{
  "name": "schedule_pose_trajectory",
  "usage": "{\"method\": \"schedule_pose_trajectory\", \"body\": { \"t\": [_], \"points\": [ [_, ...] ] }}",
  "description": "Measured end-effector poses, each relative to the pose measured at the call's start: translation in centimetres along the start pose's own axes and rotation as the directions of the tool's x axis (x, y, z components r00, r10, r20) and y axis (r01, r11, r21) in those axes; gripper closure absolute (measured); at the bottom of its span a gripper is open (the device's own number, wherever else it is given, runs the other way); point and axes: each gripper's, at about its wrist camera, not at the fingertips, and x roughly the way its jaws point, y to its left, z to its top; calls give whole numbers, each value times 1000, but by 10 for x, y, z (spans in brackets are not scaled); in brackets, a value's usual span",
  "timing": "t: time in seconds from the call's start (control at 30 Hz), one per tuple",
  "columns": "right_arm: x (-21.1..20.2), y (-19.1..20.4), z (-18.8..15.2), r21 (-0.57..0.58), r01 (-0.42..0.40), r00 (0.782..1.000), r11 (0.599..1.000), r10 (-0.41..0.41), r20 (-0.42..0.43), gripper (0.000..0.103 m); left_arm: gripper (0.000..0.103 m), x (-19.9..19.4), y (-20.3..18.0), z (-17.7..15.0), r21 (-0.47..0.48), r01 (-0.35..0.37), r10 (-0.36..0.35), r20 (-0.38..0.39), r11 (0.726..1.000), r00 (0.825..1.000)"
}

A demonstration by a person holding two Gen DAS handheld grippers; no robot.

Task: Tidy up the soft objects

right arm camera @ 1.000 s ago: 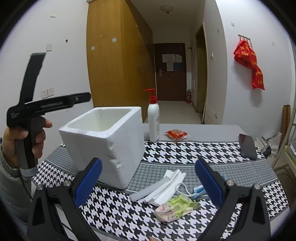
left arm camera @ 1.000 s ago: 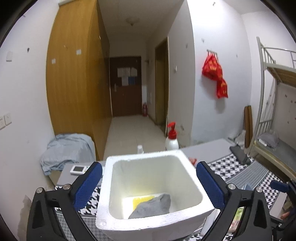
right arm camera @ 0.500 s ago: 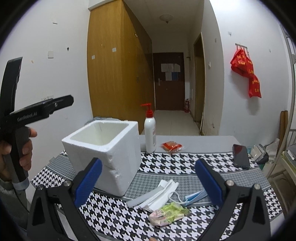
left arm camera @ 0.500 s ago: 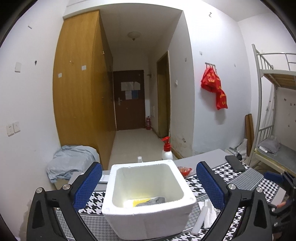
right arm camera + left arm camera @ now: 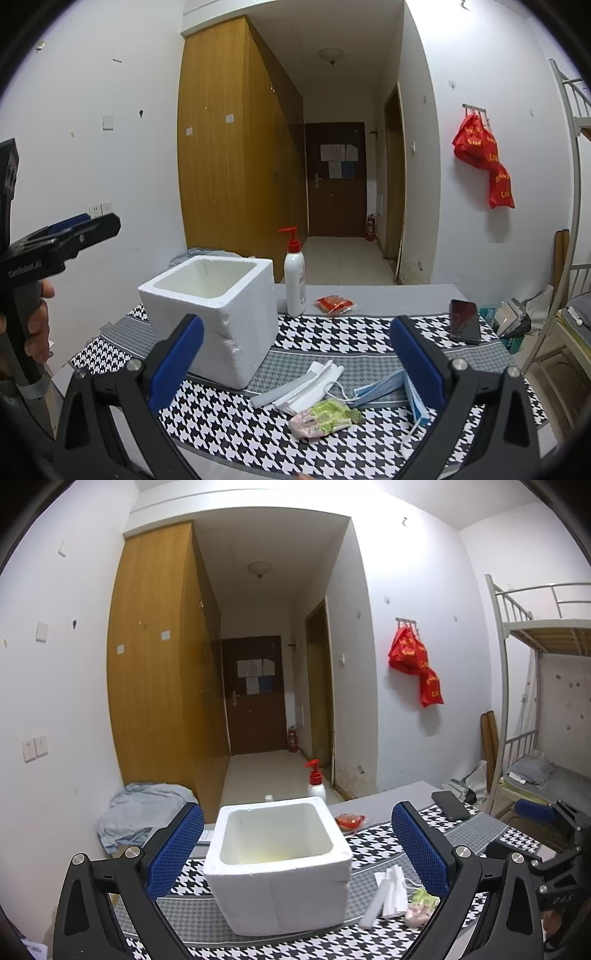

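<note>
A white foam box (image 5: 279, 860) (image 5: 216, 314) stands on the houndstooth tablecloth (image 5: 332, 332). My left gripper (image 5: 297, 849) is open and empty, held above and behind the box; its contents are hidden from here. My right gripper (image 5: 295, 363) is open and empty over the table's front. Below it lie white and grey folded masks (image 5: 306, 382) (image 5: 388, 890), a blue mask (image 5: 391, 387) and a green-pink soft packet (image 5: 321, 417) (image 5: 421, 904).
A pump bottle (image 5: 294, 280) stands behind the box. A red packet (image 5: 334, 303) and a black phone (image 5: 463, 320) lie farther back. A bunk bed (image 5: 546, 701) is at the right. A grey cloth heap (image 5: 140, 812) lies left.
My left gripper has risen and pulled back from the box, so the grey cloth and yellow item inside are out of sight. The right gripper has also backed away a little.
</note>
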Motion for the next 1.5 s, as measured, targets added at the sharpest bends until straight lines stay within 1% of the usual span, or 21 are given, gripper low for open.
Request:
{"method": "schedule_pose_trajectory", "body": {
  "t": [0.3, 0.43, 0.57, 0.63, 0.73, 0.87, 1.0, 1.07, 1.3, 1.4, 1.5],
  "points": [
    [-29, 2, -6, -7, 8, 999, 1000, -8, 38, 1, 1, -22, -15, -13, 11, 29, -30, 19, 1000, 999],
    [-36, 3, -9, -9, 19, 999, 1000, -18, 49, 1, 1, -28, -16, -23, -4, 33, -32, 34, 999, 999],
    [-42, 3, -16, -22, 28, 997, 999, -26, 68, 1, 1, -29, -17, -38, -23, 16, -14, 56, 1000, 998],
    [-43, 4, -20, -27, 28, 997, 999, -26, 74, 1, 1, -28, -17, -47, -27, 11, -10, 60, 1000, 998],
    [-42, 5, -27, -32, 30, 997, 999, -28, 70, 1, 1, -27, -18, -60, -30, 23, -21, 53, 999, 998],
    [-38, 3, -34, -12, 4, 998, 1000, -4, 59, 1, 1, -27, -20, -75, -34, -3, 5, 61, 999, 998],
    [-35, 3, -43, -11, 10, 998, 1000, -9, 55, 1, 1, -29, -17, -86, -61, 2, 2, 71, 998, 997],
    [-34, 4, -49, -10, 26, 998, 1000, -26, 57, 1, 1, -29, -15, -93, -74, -3, 9, 77, 997, 997],
    [-33, -1, -65, 9, 22, 999, 1000, -22, 48, 1, 1, -26, -20, -111, -69, -31, 35, 47, 997, 998],
    [-34, -6, -67, 19, 21, 999, 1000, -22, 50, 1, 1, -21, -20, -116, -90, -14, 16, 18, 996, 1000],
    [-33, -12, -70, 35, 26, 999, 999, -28, 45, 1, 1, -12, -27, -121, -86, -14, 12, -19, 996, 1000]
  ]
}}
